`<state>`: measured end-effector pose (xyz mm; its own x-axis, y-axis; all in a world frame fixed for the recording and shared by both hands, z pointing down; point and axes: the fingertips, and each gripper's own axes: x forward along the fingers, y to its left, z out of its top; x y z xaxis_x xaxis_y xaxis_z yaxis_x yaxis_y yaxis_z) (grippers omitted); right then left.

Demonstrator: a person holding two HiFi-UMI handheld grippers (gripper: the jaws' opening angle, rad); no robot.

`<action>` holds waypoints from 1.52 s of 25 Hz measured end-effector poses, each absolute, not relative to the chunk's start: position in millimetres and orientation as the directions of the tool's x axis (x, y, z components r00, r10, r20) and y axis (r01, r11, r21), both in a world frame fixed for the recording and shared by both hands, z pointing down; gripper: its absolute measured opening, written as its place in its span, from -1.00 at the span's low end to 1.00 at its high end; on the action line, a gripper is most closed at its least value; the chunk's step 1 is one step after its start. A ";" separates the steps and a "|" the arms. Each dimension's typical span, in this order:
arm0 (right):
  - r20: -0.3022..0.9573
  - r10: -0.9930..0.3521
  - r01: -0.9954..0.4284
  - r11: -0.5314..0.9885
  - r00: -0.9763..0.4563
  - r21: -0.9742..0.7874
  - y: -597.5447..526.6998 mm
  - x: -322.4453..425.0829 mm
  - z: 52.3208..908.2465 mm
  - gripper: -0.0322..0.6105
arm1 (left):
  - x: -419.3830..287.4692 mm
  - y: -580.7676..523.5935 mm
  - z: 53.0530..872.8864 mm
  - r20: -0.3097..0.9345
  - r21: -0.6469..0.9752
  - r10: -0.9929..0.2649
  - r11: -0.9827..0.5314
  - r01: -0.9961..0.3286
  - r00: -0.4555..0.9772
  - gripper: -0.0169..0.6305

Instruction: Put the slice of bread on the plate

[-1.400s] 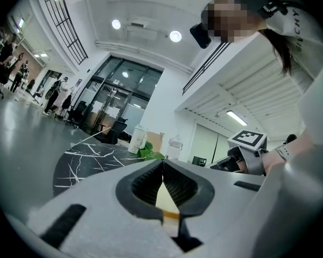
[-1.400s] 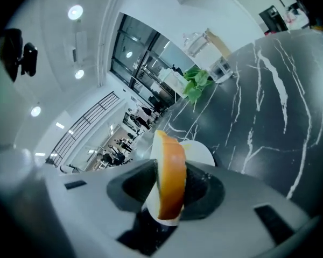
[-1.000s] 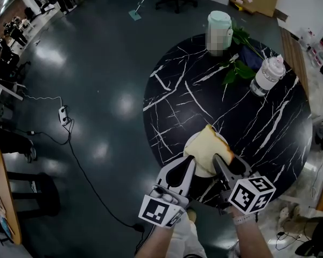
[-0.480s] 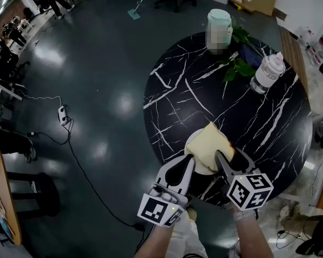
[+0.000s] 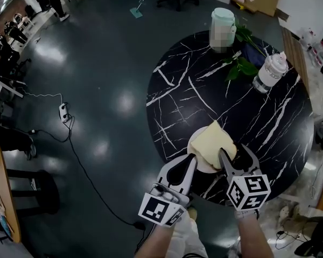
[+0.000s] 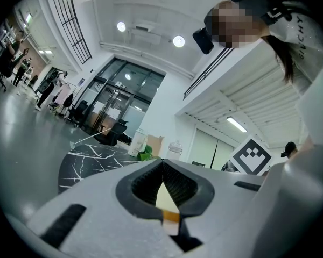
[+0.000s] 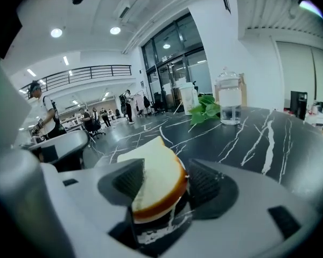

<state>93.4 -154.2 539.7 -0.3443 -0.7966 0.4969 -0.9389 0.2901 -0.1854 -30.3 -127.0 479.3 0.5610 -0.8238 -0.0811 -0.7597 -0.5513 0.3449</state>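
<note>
A slice of bread (image 5: 212, 143) with a brown crust lies on a white plate (image 5: 200, 164) near the front edge of the black marble table (image 5: 269, 122). My right gripper (image 5: 234, 152) straddles the slice's near crust edge, and its jaws are opening. In the right gripper view the bread (image 7: 153, 168) sits between the ribbed pads (image 7: 205, 183) with a gap on the right side. My left gripper (image 5: 189, 161) hovers just left of the plate, shut and holding nothing, its tips meeting in the left gripper view (image 6: 162, 163).
A clear jar with a lid (image 5: 271, 71), green leaves (image 5: 239, 63) and a pale green container (image 5: 222, 28) stand at the table's far side. A cable and power strip (image 5: 63, 113) lie on the floor to the left. The table rim runs just under both grippers.
The bread has tipped down from a raised slant to lie flat on the plate. The right gripper's jaws have spread and it has rolled slightly. The left gripper has stayed put.
</note>
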 end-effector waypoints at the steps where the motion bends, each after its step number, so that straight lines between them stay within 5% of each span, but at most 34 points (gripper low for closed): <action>1: 0.491 -0.802 -0.940 0.286 -0.340 -0.185 -153.9 94.2 539.4 -0.17 | -30.8 -126.5 479.7 -0.081 0.349 -0.824 -0.550 -0.758 0.561 -0.92; 25: 0.358 -0.822 -0.896 0.401 -0.443 -0.188 -123.0 87.6 486.1 -0.19 | -12.1 -116.2 459.2 -0.084 0.352 -0.795 -0.587 -0.729 0.600 -0.92; 32: 0.313 -0.810 -0.868 0.457 -0.496 -0.191 -114.1 80.2 456.2 -0.74 | -1.8 -114.0 438.1 -0.093 0.333 -0.781 -0.609 -0.720 0.618 -0.92; 38: 0.279 -0.783 -0.830 0.535 -0.556 -0.155 -100.3 63.0 435.6 -0.84 | 2.2 -106.2 428.6 -0.074 0.316 -0.768 -0.623 -0.715 0.636 -0.92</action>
